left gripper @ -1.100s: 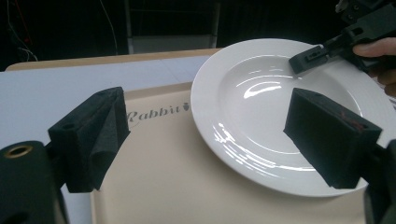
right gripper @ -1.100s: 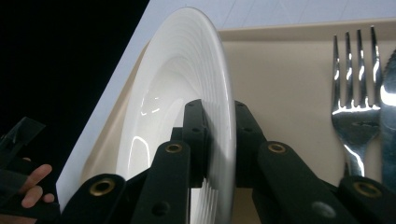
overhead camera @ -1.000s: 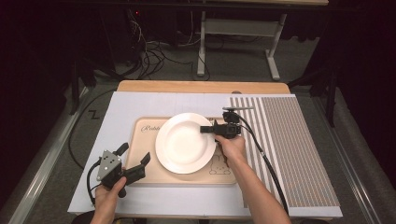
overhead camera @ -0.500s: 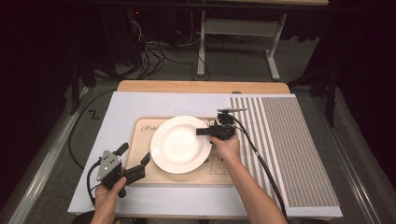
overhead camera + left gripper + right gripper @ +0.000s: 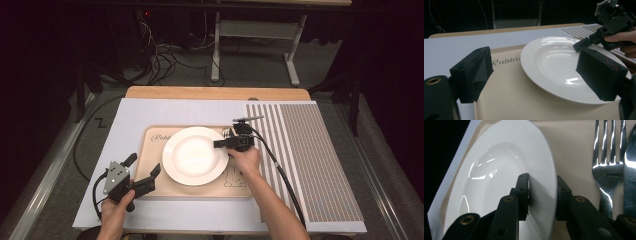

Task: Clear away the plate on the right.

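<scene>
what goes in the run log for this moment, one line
right gripper: jaws just opening, astride plate rim | plate: on tray | left gripper: open, idle

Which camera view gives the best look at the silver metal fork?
The right gripper view: the silver metal fork lies large and sharp on the beige tray, tines pointing away, right of the round white plate. In the high view, a small glint beside the right gripper could be it. The left gripper view gives nothing clear.
</scene>
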Motion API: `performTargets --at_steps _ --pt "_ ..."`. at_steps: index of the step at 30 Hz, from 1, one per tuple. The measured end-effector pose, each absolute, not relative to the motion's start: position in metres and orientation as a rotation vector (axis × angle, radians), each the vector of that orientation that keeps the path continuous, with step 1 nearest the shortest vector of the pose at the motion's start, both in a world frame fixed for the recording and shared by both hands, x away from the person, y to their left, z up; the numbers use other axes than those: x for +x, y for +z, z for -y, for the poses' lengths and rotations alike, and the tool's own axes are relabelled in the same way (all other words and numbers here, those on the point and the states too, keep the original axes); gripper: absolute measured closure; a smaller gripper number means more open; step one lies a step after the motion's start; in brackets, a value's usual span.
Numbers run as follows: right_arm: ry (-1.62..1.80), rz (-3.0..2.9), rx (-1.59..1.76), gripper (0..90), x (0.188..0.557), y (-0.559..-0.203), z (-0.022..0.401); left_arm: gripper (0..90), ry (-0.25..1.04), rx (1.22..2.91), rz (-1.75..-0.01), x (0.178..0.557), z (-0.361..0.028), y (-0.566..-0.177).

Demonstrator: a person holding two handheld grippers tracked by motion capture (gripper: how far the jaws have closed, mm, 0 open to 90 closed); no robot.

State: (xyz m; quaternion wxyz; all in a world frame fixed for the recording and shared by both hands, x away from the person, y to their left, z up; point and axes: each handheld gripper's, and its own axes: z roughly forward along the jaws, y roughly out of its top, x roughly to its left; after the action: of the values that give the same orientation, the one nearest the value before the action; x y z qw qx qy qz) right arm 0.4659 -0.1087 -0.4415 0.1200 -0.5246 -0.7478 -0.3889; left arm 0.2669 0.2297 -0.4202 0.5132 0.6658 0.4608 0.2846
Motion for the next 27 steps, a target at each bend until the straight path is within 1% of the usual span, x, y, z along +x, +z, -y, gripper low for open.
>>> performTargets --at_steps 5,19,27 --pt "-1.101 2.228 -1.526 68.4 0.465 -0.446 0.108 14.3 0.689 1.599 -1.112 0.267 -0.23 -0.42" --pt "-1.146 2.237 -1.508 57.7 0.466 -0.442 0.112 14.3 0.692 1.596 -1.115 0.265 -0.231 -0.42" --pt "-1.188 2.212 -1.502 56.0 0.465 -0.443 0.122 14.3 0.695 1.593 -1.126 0.264 -0.233 -0.42"
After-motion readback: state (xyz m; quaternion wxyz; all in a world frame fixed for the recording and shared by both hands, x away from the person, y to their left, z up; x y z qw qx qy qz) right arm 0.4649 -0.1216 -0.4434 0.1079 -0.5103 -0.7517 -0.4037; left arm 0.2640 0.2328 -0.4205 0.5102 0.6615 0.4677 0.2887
